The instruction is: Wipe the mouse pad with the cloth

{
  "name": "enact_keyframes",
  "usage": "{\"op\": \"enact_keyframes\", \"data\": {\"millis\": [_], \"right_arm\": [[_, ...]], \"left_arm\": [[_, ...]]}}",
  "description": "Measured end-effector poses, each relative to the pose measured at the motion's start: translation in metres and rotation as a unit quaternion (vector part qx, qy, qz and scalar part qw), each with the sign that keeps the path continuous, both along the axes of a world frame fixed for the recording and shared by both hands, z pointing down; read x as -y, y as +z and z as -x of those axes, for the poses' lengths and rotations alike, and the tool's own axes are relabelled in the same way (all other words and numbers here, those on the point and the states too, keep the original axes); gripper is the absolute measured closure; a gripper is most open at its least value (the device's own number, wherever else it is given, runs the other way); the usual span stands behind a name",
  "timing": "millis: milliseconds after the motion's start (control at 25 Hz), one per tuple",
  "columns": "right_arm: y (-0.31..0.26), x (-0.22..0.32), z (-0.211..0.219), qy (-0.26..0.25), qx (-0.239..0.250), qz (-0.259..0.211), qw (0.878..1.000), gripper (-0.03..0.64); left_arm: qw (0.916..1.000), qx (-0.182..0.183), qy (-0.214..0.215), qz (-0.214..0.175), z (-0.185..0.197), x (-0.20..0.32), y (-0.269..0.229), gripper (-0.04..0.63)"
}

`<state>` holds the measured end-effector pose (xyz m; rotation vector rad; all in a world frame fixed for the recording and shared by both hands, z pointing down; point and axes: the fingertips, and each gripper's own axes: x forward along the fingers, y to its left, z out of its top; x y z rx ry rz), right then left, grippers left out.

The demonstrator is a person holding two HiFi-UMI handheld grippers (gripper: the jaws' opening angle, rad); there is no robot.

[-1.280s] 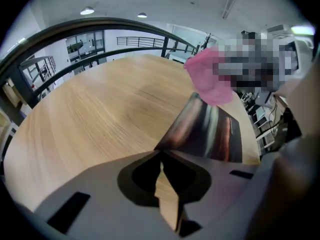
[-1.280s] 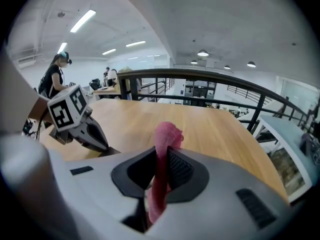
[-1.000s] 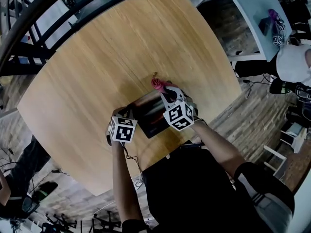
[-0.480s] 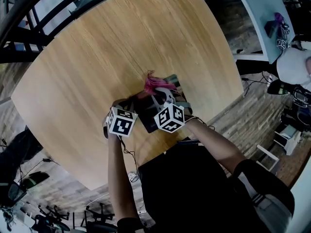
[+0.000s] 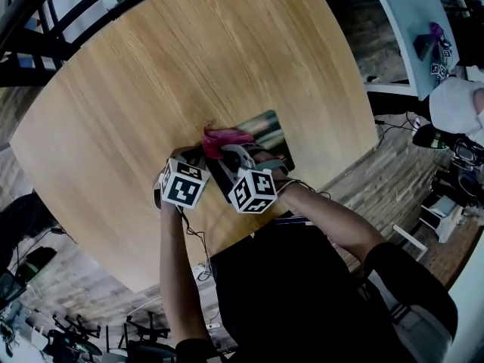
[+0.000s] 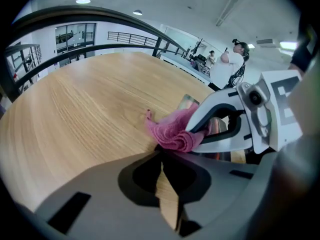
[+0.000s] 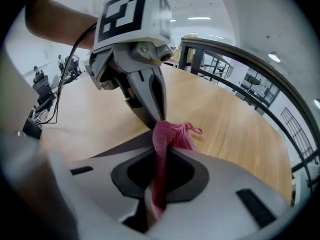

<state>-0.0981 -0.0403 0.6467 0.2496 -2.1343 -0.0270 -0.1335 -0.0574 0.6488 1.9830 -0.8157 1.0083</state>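
Note:
A dark mouse pad (image 5: 265, 132) with a printed picture lies on the round wooden table (image 5: 151, 74), near its front edge. A crumpled pink cloth (image 5: 219, 139) rests on the pad's left part, with my right gripper (image 5: 227, 152) shut on it. In the right gripper view the cloth (image 7: 169, 134) runs down between the jaws over the dark pad (image 7: 120, 147). My left gripper (image 5: 198, 162) is shut, its tips down at the pad's left edge right beside the cloth (image 6: 175, 132). Nothing shows between its jaws (image 6: 161, 153). The right gripper (image 6: 235, 119) hides most of the pad (image 6: 188, 102).
A black curved railing (image 5: 76, 6) runs round the table's far side. A light blue table (image 5: 401, 21) stands at the top right. A person in white (image 5: 457, 104) stands beyond it. Cables and chairs sit on the floor below the table's front edge.
The right gripper has dragged the pink cloth leftward across the pad, uncovering the pad's right part. The left gripper has stayed at the pad's left edge.

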Motion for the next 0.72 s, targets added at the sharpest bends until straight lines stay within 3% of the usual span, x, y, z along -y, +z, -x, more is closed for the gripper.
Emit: {"op": "enact_keyframes", "data": {"millis": [720], "right_arm": [[0.002,-0.065,0.003,-0.111,0.023,0.006,0.994,0.563]], "left_arm": [[0.9999,0.01,0.001,-0.005,0.002,0.001,0.004,0.568]]}}
